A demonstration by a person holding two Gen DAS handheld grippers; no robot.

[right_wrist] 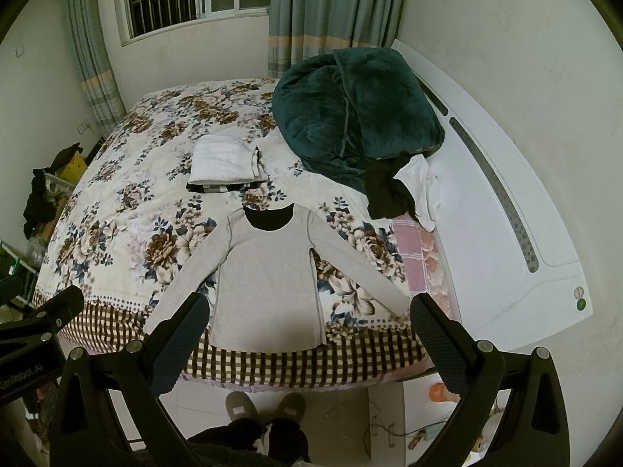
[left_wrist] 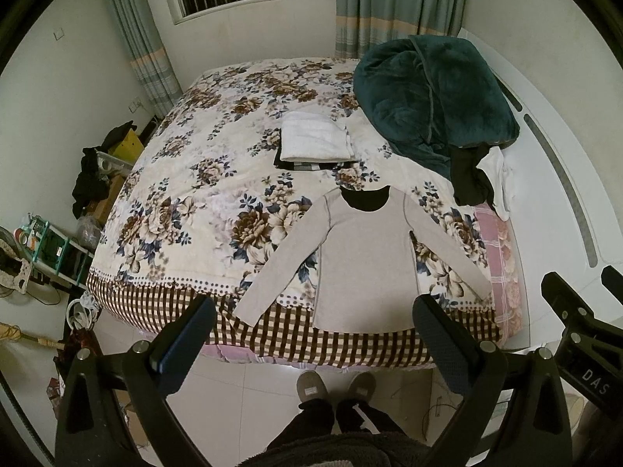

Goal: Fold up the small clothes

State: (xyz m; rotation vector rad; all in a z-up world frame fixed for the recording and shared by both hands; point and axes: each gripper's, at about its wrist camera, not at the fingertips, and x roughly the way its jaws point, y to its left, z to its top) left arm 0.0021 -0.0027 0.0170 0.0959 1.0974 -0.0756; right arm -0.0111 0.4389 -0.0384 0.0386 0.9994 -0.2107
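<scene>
The grey shirt (left_wrist: 364, 260) lies flat on the bed (left_wrist: 194, 179), front up, both sleeves spread out, its hem near the checked border. The left gripper (left_wrist: 313, 321) and the right gripper (right_wrist: 307, 319) are both above the bed edge, fingers spread wide and holding nothing. Behind the shirt is a folded pile with a white towel (left_wrist: 315, 140) on top. A green blanket (left_wrist: 436, 89) is heaped to the right, with what seems to be dark and white clothes beside it.

Near edge: bare quilt (left_wrist: 187, 210) all around the flat grey shirt (left_wrist: 362, 257).
Far: folded white stack (left_wrist: 315, 142) sits just behind the collar.
Far right: big green blanket (left_wrist: 436, 89) and dark clothes (left_wrist: 469, 179) block that corner.
</scene>
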